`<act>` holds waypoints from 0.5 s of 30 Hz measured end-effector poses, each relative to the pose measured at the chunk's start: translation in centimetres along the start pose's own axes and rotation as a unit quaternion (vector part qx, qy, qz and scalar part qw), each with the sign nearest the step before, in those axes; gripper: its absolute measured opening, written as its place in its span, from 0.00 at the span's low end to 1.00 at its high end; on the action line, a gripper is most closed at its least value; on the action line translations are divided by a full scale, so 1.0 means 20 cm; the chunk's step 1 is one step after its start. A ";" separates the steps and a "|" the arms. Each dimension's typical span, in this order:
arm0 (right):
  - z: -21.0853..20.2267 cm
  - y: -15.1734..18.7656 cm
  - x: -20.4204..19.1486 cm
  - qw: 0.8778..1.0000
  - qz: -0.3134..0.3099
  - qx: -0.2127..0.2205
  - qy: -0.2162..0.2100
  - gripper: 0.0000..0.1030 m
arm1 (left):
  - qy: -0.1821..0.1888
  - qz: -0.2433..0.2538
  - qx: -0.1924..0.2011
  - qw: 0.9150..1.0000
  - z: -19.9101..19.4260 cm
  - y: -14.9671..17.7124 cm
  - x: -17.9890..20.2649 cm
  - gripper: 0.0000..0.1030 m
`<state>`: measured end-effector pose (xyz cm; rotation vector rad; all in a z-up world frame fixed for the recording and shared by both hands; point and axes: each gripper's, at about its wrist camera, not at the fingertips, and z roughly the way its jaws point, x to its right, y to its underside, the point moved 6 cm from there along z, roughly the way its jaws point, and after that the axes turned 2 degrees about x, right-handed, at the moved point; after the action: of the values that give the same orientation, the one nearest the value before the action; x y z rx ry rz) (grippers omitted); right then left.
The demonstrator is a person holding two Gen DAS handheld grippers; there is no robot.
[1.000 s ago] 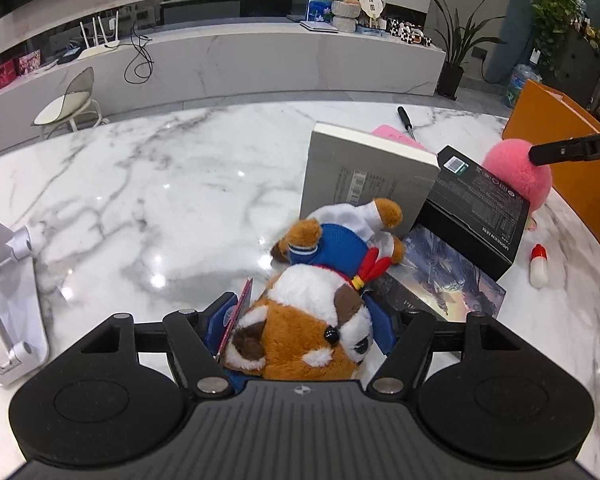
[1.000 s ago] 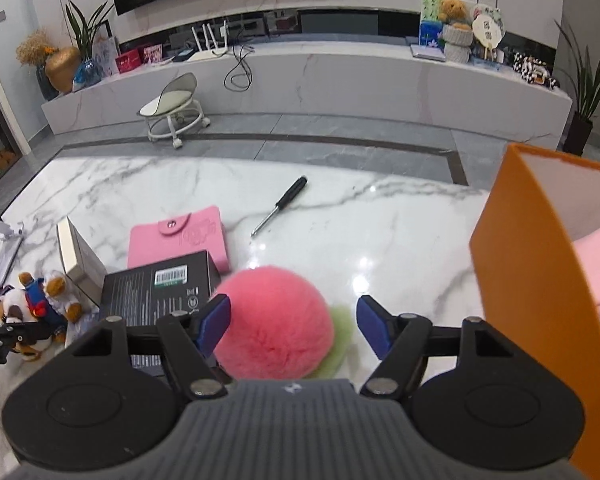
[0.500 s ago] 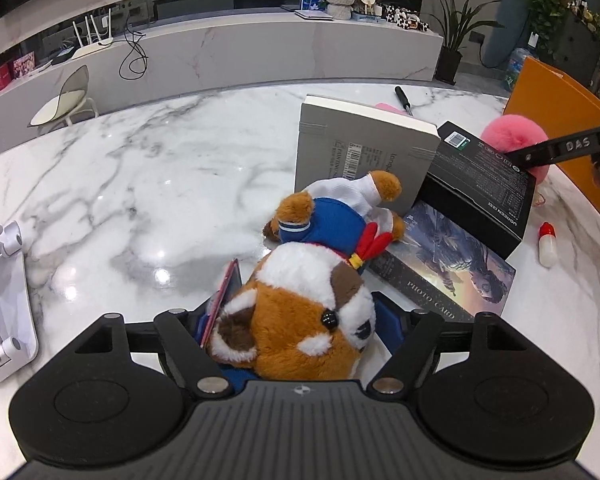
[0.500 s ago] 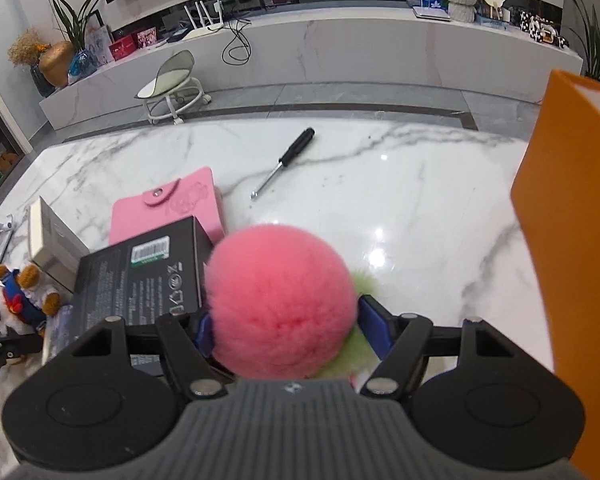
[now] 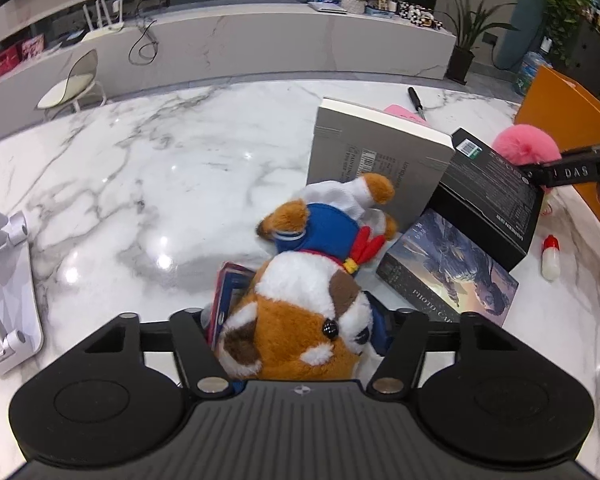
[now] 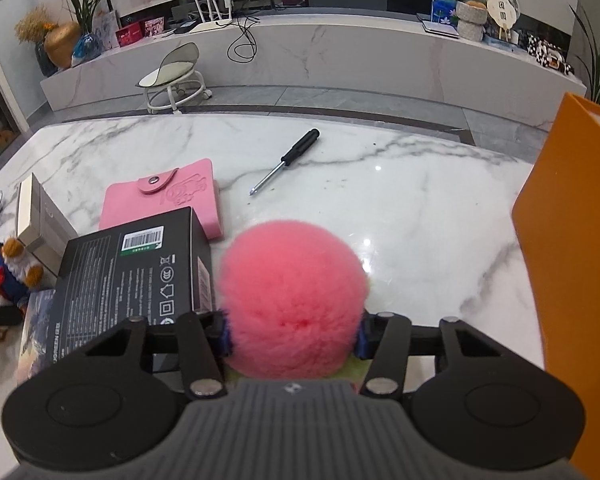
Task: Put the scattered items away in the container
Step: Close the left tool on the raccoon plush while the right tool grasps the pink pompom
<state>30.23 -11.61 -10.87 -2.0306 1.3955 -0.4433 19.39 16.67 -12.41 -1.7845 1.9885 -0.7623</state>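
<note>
Table (image 6: 420, 208): white marble with grey veins; everything below sits on it.
Orange container (image 6: 572, 264): stands at the table's right edge, its near wall upright, just right of the pink ball.
Grey book (image 5: 376, 164): stands upright behind the plush dog, barcode side toward the left camera.
Black box (image 6: 140, 264): barcode label on top; leans tilted against the grey book and over the photo card pack, touching the pink ball's left side.
Photo card pack (image 5: 448, 276): lies flat, partly under the black box, just right of the plush dog.
Plush dog (image 5: 300, 320): brown and white with a blue top and red scarf; lies on the table with its head between the left jaws.
Left gripper (image 5: 296, 332): its jaws have just been closing and now press both sides of the dog's head; a thin red-edged card (image 5: 224, 300) is caught against the left finger.
Pink ball (image 6: 292, 300): fluffy, with a bit of green under it; squeezed between the right jaws.
Right gripper (image 6: 294, 334): its jaws have just been closing, and the blue pads sink into the fur.
Pink wallet (image 6: 168, 200): flat, snap closed, behind the black box.
Screwdriver (image 6: 286, 160): black handle, alone beyond the ball.
Small bottle (image 5: 550, 256): white with a red cap, right of the black box.
</note>
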 end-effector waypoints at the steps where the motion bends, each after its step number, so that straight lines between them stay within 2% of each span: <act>1: 0.00 0.00 0.00 1.000 -0.002 0.000 0.001 0.51 | 0.001 -0.005 -0.003 1.000 0.00 0.00 0.00 0.65; 9: -0.07 -0.04 0.04 1.000 0.000 0.012 0.012 0.50 | -0.010 -0.005 -0.010 1.000 -0.05 -0.02 0.00 0.63; 15: -0.20 -0.14 0.08 0.999 0.012 0.048 0.018 0.50 | -0.028 -0.005 -0.005 1.000 -0.11 -0.06 0.02 0.63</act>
<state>30.55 -13.69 -6.13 -1.9350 1.3921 -0.5275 18.98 16.61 -9.88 -1.8028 1.9512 -0.6994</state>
